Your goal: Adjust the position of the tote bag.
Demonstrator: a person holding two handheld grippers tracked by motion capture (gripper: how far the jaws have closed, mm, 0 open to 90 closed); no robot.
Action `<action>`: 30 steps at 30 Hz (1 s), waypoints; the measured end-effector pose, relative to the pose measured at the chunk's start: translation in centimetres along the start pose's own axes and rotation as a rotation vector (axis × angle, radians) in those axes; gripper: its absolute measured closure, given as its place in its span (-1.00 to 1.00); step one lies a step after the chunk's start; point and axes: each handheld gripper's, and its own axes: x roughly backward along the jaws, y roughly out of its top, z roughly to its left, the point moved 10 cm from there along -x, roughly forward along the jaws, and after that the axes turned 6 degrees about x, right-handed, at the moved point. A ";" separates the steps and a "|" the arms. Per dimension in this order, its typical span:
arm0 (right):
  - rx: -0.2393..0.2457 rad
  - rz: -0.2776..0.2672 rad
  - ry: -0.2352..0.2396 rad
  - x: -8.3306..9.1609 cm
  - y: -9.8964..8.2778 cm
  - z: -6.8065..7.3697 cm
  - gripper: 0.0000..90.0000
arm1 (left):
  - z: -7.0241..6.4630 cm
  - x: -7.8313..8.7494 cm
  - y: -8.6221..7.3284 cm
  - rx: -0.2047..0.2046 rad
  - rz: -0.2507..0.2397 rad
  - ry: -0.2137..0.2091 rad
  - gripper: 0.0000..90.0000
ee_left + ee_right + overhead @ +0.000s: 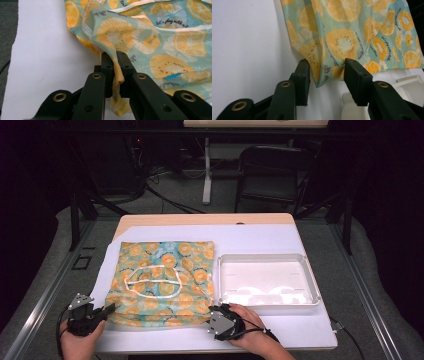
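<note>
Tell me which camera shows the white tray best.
The high view: the whole white tray lies there, empty, right of the citrus-print bag. The right gripper view catches just a corner past the bag's edge. The left gripper view looks at bag and tongs instead.

Dim room, grey carpet (45, 270), black folding chair (272, 172) beyond the white-covered table (260, 237).

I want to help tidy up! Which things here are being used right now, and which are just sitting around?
In use:
fruit-print bag
left gripper, shut on the bag's corner
right gripper, open around another corner

Just sitting around:
white tray, beside the bag
black chair, behind the table
</note>
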 end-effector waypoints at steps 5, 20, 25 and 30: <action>0.002 -0.001 0.005 -0.1 0.1 0.0 0.26 | -0.2 0.0 -0.1 -0.010 0.006 -0.004 0.90; -0.030 0.002 0.022 -0.4 0.4 0.0 0.47 | -0.4 0.0 -0.1 -0.023 0.005 -0.016 0.90; -0.067 -0.010 0.031 -0.6 0.6 0.0 0.55 | -0.4 0.0 -0.1 -0.024 0.007 -0.016 0.90; -0.107 -0.032 0.042 -0.4 0.8 -0.1 0.68 | -0.5 0.0 -0.1 -0.024 0.000 -0.017 0.90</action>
